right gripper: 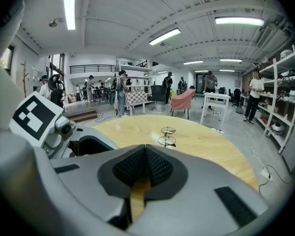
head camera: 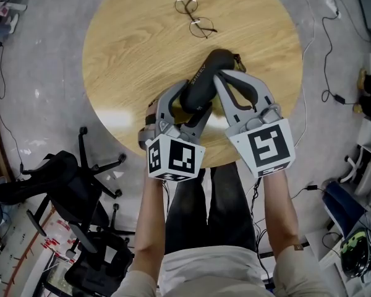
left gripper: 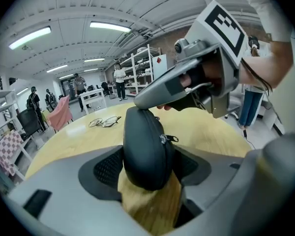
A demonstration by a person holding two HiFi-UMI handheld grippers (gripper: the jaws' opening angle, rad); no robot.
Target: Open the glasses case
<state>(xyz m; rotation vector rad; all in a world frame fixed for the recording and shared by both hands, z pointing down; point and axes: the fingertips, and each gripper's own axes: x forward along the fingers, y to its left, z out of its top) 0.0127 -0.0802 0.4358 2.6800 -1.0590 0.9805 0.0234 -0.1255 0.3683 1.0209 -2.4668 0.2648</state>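
Far to the left of the left gripper, a black office chair [head camera: 80,184] sits on the floor, seen only in part. The left gripper [head camera: 187,106] has its jaws spread wide, straddling the near end of the black glasses case [head camera: 202,79]. The case stands on its edge on the round wooden tabletop [head camera: 130,54] and is shut. In the left gripper view the ribbed pads [left gripper: 108,167] lie close along both flanks of the case without visibly squeezing it. The case's rounded end covers the inner part of each pad, so real contact is hard to make out. A zip pull [left gripper: 169,139] shows on the flank nearer the right gripper. In the head view this gripper's marker cube [head camera: 173,158] hides the hand behind it.

Just right of the case, the right gripper [head camera: 219,78] is closed. Its view shows the two pads pressed together with nothing between them, only a sliver of wood below. Its tip lies at the top of the case's far end — touching or just above, I cannot tell. From its own view the case is hidden.

Ahead of both grippers, well apart from the case, a pair of glasses [head camera: 195,17] lies on the tabletop. To the right of the right gripper, cables [head camera: 326,60] trail over the floor. The people in the background of both gripper views are too small to make out.
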